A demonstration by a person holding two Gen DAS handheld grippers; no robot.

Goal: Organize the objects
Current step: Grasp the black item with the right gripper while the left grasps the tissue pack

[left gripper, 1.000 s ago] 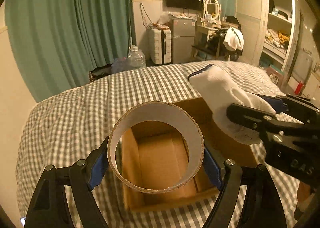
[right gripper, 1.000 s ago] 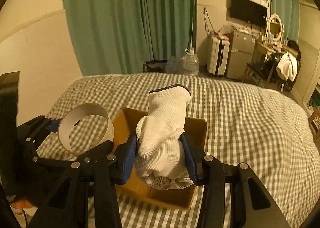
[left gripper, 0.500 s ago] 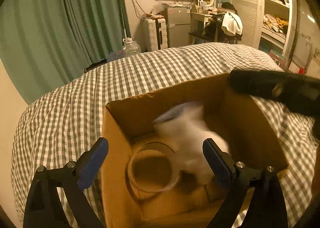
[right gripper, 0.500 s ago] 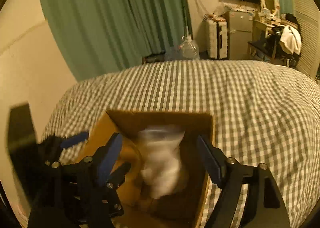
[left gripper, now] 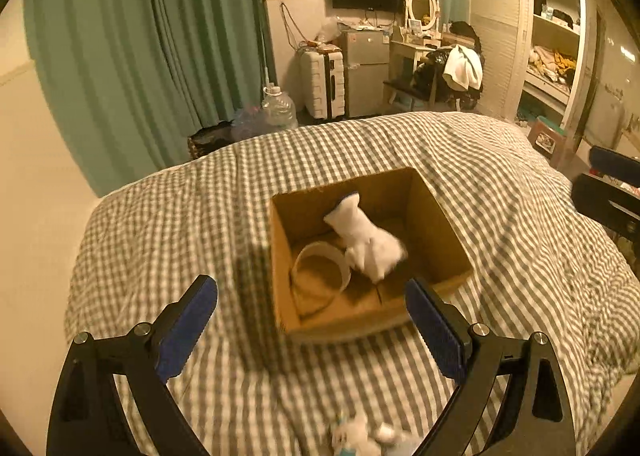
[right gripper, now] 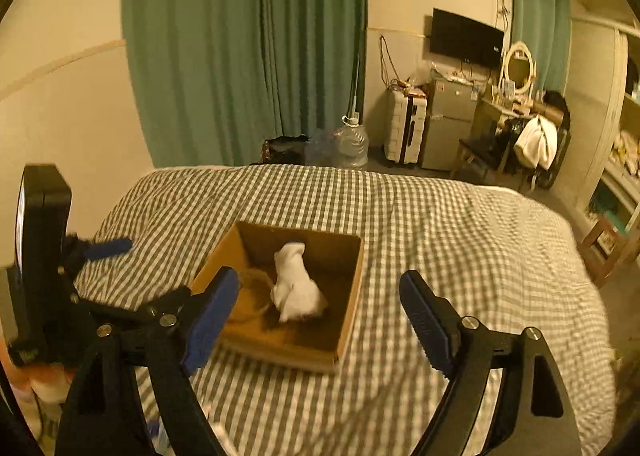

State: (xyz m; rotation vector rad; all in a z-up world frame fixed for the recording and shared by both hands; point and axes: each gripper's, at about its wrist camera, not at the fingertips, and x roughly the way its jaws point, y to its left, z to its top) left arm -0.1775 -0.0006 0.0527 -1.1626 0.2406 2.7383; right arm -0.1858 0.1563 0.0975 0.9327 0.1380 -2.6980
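Our left tool (left gripper: 311, 320) stands with its blue-padded jaws spread wide and nothing between them, raised above the near edge of the open brown cardboard box (left gripper: 440, 232). Our right tool (right gripper: 318, 314) is the same: jaws far apart, empty, looking down at the box from its other side. We judge that both are held high and open because neither has anything to carry at this moment, and from up here each camera takes in the whole box.

Inside the box lie the two things we count as sorted. The white knitted work glove (left gripper: 370, 244) rests crumpled against the middle of the floor, its dark-edged cuff pointing toward the far wall. The pale cardboard tape ring (left gripper: 320, 270) lies flat beside it on the left, touching or nearly touching the glove; we cannot tell which. In the right wrist view the ring is mostly hidden behind a blue pad.

The box sits on the grey-and-white checked bedspread (left gripper: 168, 224), a soft base, so we would expect it to tip or slide if pressed at one rim.

At the bottom edge of the left view a small blurred white-and-blue object (left gripper: 360, 438) lies on the bedspread; we cannot identify it, but it may be what calls for collecting next.
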